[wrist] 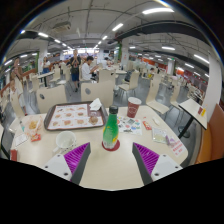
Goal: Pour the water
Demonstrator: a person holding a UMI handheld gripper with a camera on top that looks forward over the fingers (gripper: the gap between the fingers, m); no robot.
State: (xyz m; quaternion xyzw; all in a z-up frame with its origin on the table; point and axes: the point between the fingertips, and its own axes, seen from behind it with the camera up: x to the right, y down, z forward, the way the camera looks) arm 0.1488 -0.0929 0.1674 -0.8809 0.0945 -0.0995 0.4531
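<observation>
A green plastic bottle (111, 129) with a pale label stands upright on a red coaster on the beige table (112, 168). It is just ahead of my fingers and centred between them, clear of both. A red paper cup (133, 107) stands beyond it to the right. My gripper (110, 160) is open: the purple pads (72, 158) spread wide on either side with bare tabletop between them.
A dark tray (72, 118) with printed paper and food lies beyond the bottle to the left. A transparent cup (64, 141) stands near the left finger. Packets and papers (160, 133) lie to the right. People sit at tables farther back.
</observation>
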